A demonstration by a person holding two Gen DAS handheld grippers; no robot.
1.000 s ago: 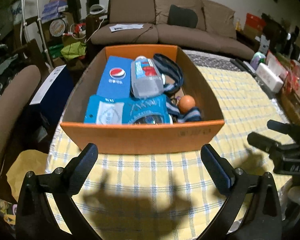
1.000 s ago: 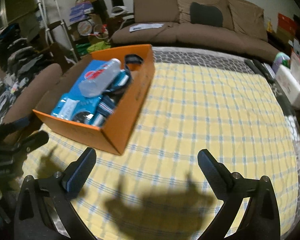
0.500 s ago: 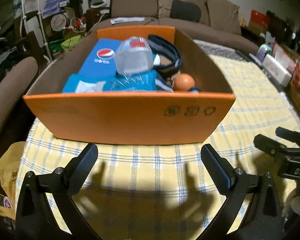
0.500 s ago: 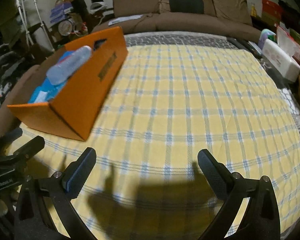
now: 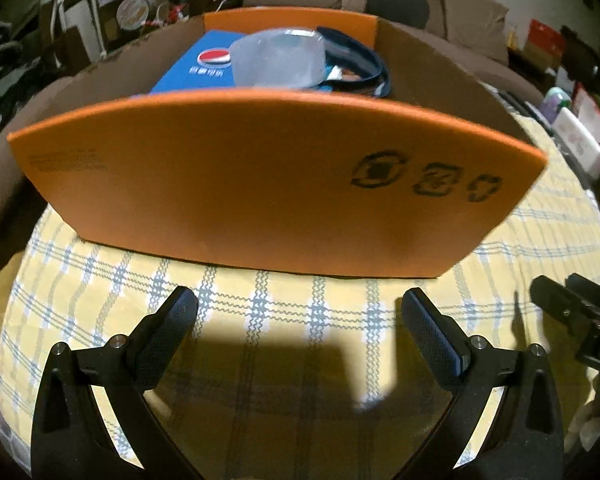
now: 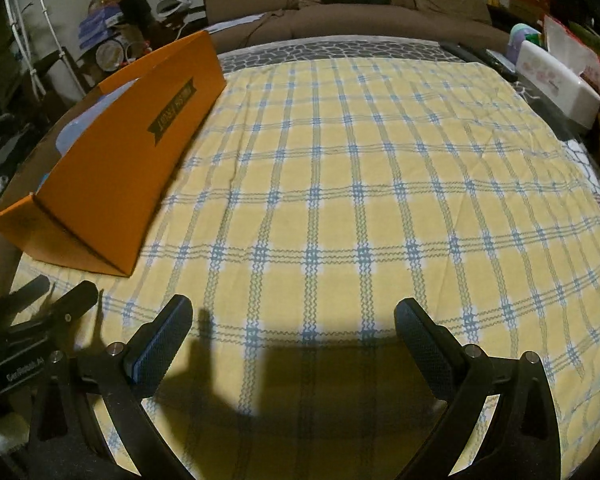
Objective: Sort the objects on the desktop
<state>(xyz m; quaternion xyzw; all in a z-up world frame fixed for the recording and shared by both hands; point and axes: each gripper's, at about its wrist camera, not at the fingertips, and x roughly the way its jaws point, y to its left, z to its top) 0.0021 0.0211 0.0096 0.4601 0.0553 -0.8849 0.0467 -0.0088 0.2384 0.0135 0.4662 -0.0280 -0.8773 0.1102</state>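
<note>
An orange cardboard box [image 5: 260,184] stands on the yellow checked tablecloth [image 6: 360,200]. Over its near wall I see a blue Pepsi pack [image 5: 204,64], a clear plastic bottle [image 5: 280,60] and a dark strap [image 5: 360,60] inside. My left gripper [image 5: 300,312] is open and empty, low above the cloth just in front of the box. My right gripper [image 6: 292,320] is open and empty over the bare cloth, with the box [image 6: 132,152] to its left. Each gripper shows at the edge of the other's view.
A brown sofa [image 6: 340,8] stands behind the table. A white tissue box [image 6: 556,84] and other clutter sit at the table's right edge. A brown chair back [image 5: 4,168] is at the left. Shelves with clutter stand at the back left.
Both grippers have dropped lower towards the table. The left one has come closer to the box, whose near wall now hides most of the contents. Both stay open.
</note>
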